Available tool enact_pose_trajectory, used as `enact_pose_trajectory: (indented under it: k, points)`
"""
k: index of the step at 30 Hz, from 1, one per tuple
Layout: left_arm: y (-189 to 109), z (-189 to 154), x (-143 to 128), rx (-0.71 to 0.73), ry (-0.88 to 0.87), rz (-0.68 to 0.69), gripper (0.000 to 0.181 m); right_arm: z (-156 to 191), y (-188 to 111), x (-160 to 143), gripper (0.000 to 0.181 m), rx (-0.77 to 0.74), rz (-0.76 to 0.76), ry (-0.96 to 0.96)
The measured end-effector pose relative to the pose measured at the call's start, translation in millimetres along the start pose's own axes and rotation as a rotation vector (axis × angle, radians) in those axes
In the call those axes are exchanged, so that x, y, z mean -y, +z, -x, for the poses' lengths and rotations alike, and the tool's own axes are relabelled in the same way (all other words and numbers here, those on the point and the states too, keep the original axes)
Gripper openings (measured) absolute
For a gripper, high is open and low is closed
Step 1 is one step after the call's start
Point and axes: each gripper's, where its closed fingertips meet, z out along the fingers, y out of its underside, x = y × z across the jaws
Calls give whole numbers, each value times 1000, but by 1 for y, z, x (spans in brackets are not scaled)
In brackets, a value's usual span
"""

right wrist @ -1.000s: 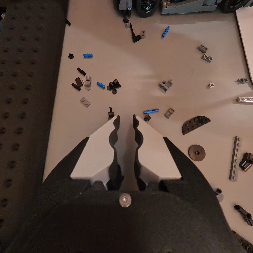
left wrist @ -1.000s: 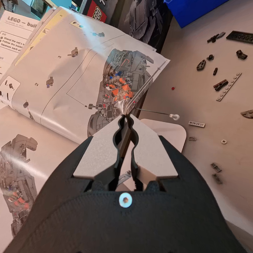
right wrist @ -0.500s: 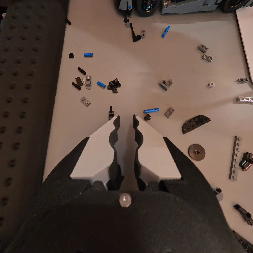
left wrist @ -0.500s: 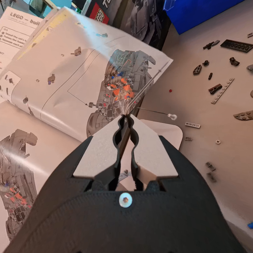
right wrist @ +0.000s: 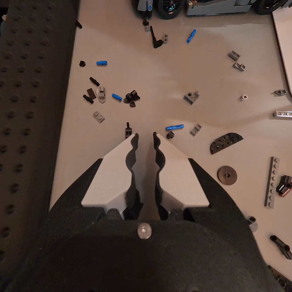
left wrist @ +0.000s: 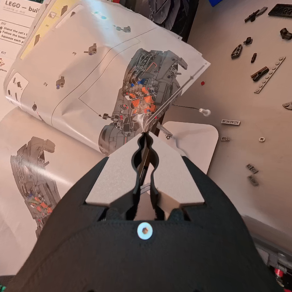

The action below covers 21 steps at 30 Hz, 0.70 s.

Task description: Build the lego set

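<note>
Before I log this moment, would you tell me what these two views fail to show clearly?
- Booklet, left wrist view: the left gripper pinches a page corner; the pages beneath are hidden by the lifted page.
- Model, right wrist view: cut off by the top edge.
- Table near the right gripper: hidden by its body.
- Black pieces, left wrist view: too small to identify.

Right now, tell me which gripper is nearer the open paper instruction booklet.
Left. The left gripper is shut on the corner of a lifted page of the open paper instruction booklet. The right gripper hangs open over loose pieces; its view shows no booklet nearby.
</note>
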Motion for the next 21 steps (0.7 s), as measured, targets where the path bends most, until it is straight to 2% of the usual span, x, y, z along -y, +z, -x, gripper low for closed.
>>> enact_pose_trajectory:
  k: [10,15,21]
  points:
    - [-25,9,2,28,-135,-124,0,0,0,0,17,-1,0,-1]
    - [-52,27,-3,132,-249,-236,0,0,0,0,17,-1,1,-2]
    - [-79,50,-34,217,-496,-331,0,0,-1,0,17,-1,0,-3]
